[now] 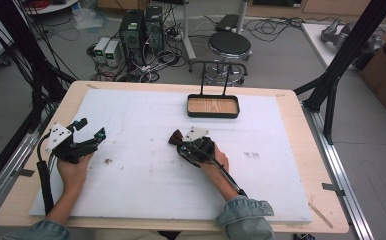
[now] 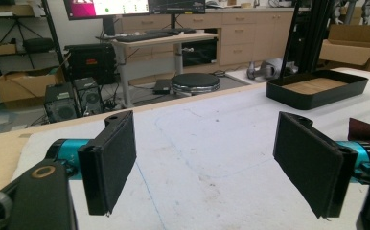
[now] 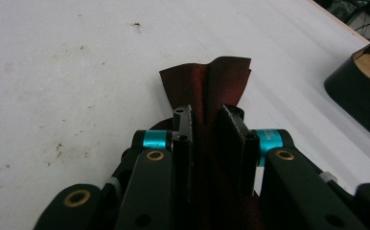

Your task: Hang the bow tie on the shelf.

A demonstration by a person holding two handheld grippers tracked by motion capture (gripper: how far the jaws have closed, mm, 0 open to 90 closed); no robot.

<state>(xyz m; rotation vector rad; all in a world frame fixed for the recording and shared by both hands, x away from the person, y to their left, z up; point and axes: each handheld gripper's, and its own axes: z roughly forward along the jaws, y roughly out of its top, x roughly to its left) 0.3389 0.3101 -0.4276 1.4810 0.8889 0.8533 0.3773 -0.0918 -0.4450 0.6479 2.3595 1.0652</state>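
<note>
Standing toward the far edge of the white mat (image 1: 146,185), a black tray (image 1: 213,114) with a wood-grain floor and a tall wire handle is seen well apart from both grippers, and nothing is placed between it and them; beyond the table, a round stool (image 1: 229,45) and computer towers (image 1: 142,27) are set on the floor. A dark red cloth (image 3: 212,84) is clamped by the right gripper (image 3: 207,117), its jaws pressed together on the fabric, which is bunched between the pads and fans out past their tips over the mat near the middle of the table. The left gripper (image 2: 204,163) is held with its jaws wide apart over bare mat at the left side.
</note>
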